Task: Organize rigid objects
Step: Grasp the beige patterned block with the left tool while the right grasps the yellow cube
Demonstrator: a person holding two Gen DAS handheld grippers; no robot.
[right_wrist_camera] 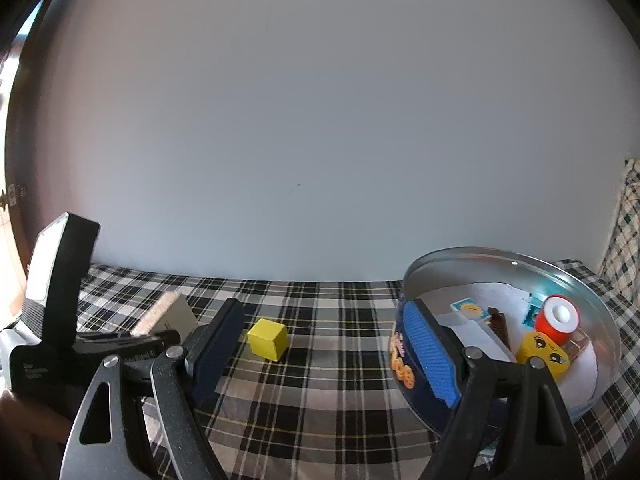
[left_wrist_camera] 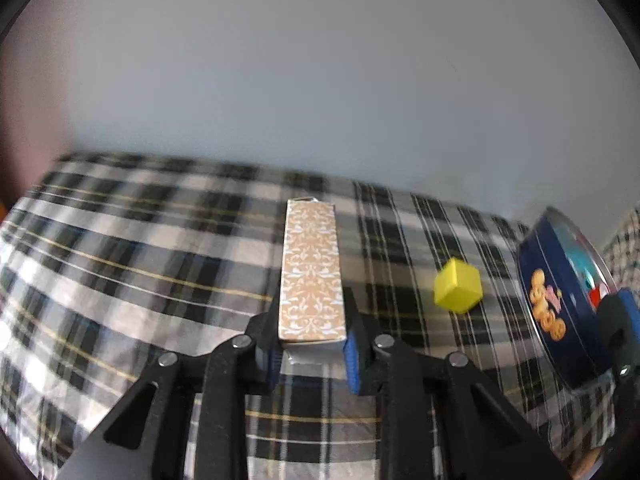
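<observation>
Clamping a patterned box (left_wrist_camera: 311, 276) by its near end, the left tongs (left_wrist_camera: 312, 354) hold it over the plaid counter (left_wrist_camera: 120, 264). Right tongs (right_wrist_camera: 320, 354) gape wide around the blue tin's (right_wrist_camera: 520, 264) wall without visibly pressing it. Several toys already lie inside; a yellow cube (right_wrist_camera: 268, 338) waits outside.

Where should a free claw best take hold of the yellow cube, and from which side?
Grip the yellow cube on two opposite flat side faces, coming down from above. It sits alone on the plaid cloth, clear of the blue tin, with one corner turned toward the camera, so rotate the claw to match.
</observation>
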